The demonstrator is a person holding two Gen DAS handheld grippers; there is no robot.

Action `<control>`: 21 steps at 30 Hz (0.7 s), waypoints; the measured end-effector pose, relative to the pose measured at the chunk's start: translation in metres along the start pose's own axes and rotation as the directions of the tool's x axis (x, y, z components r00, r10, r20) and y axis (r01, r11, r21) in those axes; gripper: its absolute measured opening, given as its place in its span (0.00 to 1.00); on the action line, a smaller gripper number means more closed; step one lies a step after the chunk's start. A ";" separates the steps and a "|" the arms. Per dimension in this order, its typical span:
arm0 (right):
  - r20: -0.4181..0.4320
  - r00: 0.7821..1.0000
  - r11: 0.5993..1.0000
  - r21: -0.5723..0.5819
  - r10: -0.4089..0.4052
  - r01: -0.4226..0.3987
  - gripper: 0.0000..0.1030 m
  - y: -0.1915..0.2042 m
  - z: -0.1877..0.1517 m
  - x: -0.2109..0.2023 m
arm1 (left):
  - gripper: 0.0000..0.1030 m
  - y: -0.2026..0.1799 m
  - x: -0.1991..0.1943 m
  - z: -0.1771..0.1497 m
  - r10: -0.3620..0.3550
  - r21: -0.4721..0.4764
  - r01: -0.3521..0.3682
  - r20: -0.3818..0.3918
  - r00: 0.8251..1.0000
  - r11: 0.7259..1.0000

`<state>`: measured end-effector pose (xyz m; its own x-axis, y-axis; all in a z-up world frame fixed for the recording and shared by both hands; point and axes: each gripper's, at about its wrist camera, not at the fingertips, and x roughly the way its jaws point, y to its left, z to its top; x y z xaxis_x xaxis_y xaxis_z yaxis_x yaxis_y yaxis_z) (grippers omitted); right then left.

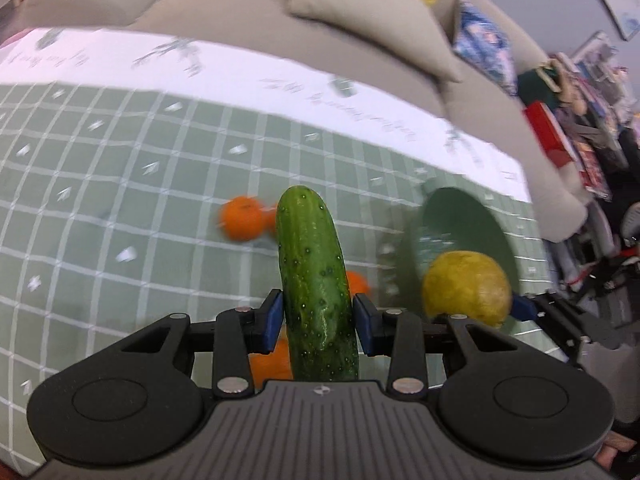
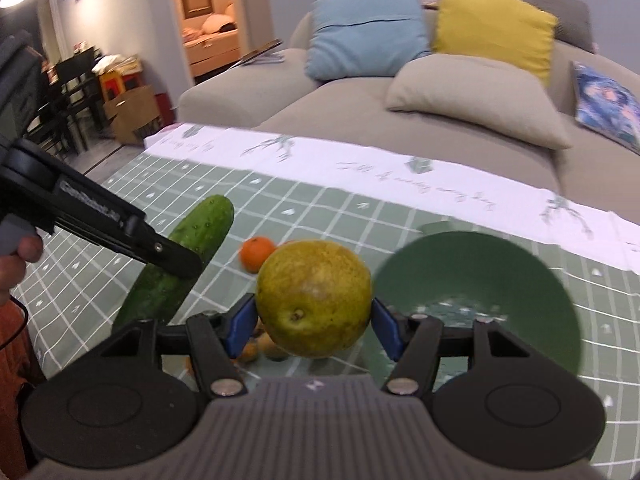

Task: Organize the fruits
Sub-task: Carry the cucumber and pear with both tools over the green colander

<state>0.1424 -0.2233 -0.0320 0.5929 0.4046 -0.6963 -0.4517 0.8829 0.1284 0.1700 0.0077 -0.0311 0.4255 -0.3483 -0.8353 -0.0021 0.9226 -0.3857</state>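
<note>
My left gripper (image 1: 318, 322) is clamped on the cucumber (image 1: 314, 280), long axis running forward along the fingers, tip pointing away and up, held above the green checked tablecloth (image 1: 120, 184). From the right wrist it reads tilted, upper end leaning right. My right gripper (image 2: 314, 322) is closed on a yellow-green pear (image 2: 314, 298), stem end toward camera, just beside the green bowl (image 2: 480, 276). Oranges (image 1: 242, 218) lie on the cloth below.
</note>
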 end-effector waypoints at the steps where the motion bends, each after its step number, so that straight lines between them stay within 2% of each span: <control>1: 0.004 1.000 1.000 0.009 -0.010 0.010 0.57 -0.006 0.000 -0.003 | 0.40 -0.009 0.001 0.002 -0.013 0.013 0.013 0.001 1.000 1.000; 6: 0.001 0.997 0.996 0.053 -0.076 0.076 0.57 -0.038 -0.003 -0.013 | 0.40 -0.055 0.015 0.015 -0.063 0.100 0.064 -0.014 0.998 0.993; 13: -0.073 0.990 0.991 0.050 -0.120 0.124 0.57 -0.075 -0.007 -0.001 | 0.40 -0.109 0.053 0.030 -0.125 0.168 0.137 -0.081 0.989 0.976; 21: -0.159 0.981 0.993 0.004 -0.115 0.117 0.57 -0.108 -0.009 0.030 | 0.40 -0.129 0.099 0.039 -0.082 0.201 0.110 -0.143 0.986 0.973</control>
<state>0.2029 -0.3092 -0.0735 0.5275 0.2572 -0.8097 -0.3762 0.9253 0.0489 0.2476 -0.1397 -0.0485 0.2907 -0.4425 -0.8483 0.2268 0.8932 -0.3882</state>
